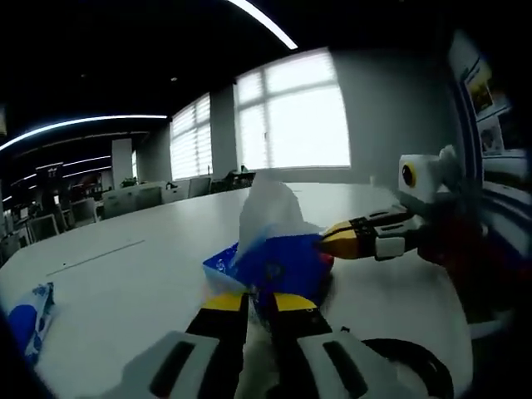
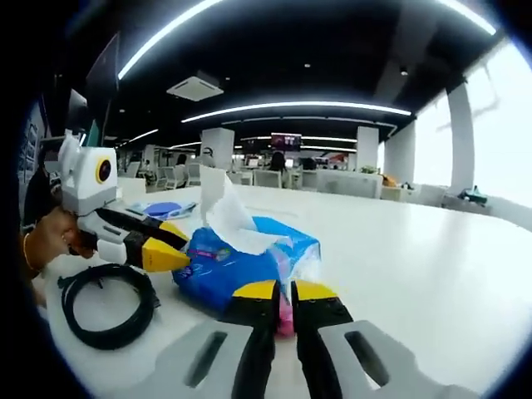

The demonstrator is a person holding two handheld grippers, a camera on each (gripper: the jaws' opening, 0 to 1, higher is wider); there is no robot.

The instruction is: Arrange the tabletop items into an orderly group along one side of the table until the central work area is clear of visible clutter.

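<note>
white table (image 2: 416, 249) | crinkly blue tissue pack (image 2: 241, 266) | both grippers pinching it

No legible text, brand, number or sign found. The blue tissue pack (image 2: 241, 266) carries printing on its wrapper, too blurred to read. Posters on the wall (image 1: 486, 108) and a hanging screen (image 2: 285, 141) show markings that cannot be made out.

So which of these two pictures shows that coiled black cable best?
The right gripper view: the black cable lies there as a whole loop on the white table, beside the blue tissue pack. The left gripper view catches part of the loop at its bottom edge.
</note>
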